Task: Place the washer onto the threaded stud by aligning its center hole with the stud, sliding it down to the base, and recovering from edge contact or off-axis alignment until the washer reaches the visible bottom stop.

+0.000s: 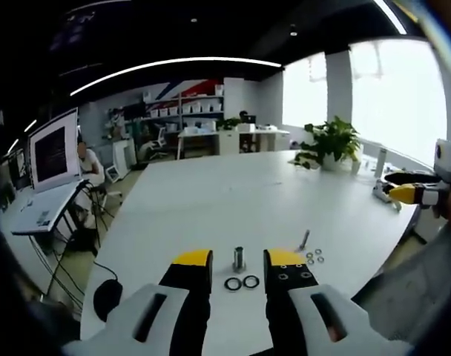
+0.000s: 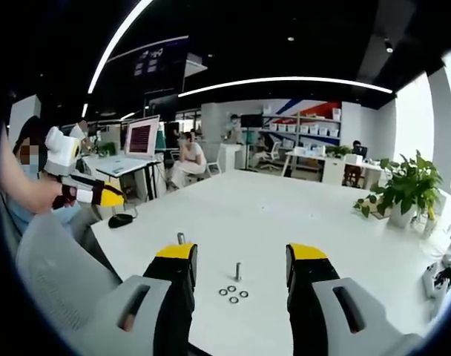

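1. In the left gripper view, the left tool (image 1: 239,261) hangs over the near edge of the white tabletop (image 1: 233,193) with its yellow-tipped jaws apart and nothing between them.
2. A short threaded stud (image 1: 239,258) stands upright on the tabletop, seen in the gap between those jaws.
3. Two dark washers (image 1: 242,282) lie flat just in front of the stud, side by side and touching or nearly so.
4. To the right of the stud a thin bolt (image 1: 305,239) stands tilted, with a cluster of small washers (image 1: 314,256) just beside it.
5. The right tool (image 1: 411,194) appears far to the right of the stud, held in a hand at the tabletop's edge.
6. In the right gripper view, the right tool (image 2: 240,256) has its jaws wide apart, holding nothing.
7. There the thin bolt (image 2: 237,271) stands between the jaws, the small washers (image 2: 233,293) just before it, and the stud (image 2: 181,238) sits to its left.
8. A potted plant (image 2: 405,189) stands far beyond the stud on the tabletop.
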Demonstrator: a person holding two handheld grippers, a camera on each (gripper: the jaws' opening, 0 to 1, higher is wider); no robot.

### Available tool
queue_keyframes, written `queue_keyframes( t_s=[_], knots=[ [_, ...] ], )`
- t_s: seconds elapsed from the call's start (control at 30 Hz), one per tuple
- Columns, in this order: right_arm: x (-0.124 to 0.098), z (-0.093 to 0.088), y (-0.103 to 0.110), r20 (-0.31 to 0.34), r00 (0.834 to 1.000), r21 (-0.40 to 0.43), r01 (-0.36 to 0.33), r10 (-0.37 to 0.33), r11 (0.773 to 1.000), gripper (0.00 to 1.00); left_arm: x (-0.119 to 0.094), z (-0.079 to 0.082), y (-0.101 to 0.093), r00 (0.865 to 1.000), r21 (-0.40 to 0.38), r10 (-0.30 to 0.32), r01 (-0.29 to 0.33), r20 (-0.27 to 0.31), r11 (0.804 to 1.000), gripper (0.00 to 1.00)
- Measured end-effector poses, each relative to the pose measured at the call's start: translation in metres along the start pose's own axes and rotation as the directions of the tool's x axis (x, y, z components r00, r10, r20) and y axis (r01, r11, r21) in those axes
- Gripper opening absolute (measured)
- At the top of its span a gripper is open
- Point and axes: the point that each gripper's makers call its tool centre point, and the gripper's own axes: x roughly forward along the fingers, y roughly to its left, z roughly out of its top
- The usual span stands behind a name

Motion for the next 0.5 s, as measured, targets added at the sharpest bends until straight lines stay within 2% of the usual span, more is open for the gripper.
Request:
queue_keyframes(
  t_s=[0.2, 0.5],
  knots=[
    [0.000, 0.001, 0.001, 0.004, 1.000, -0.004, -0.006, 0.006, 1.000, 0.51, -0.001, 0.003, 0.015, 0.999, -0.056, 0.050, -0.050, 0.008, 0.997, 0.28],
    [-0.001, 0.002, -0.002, 0.009, 1.000, 0.005, -0.001, 0.001, 1.000, 0.51, 0.002, 0.004, 0.013, 0.999, -0.056, 0.052, -0.051, 0.002, 0.997, 0.30]
  ],
)
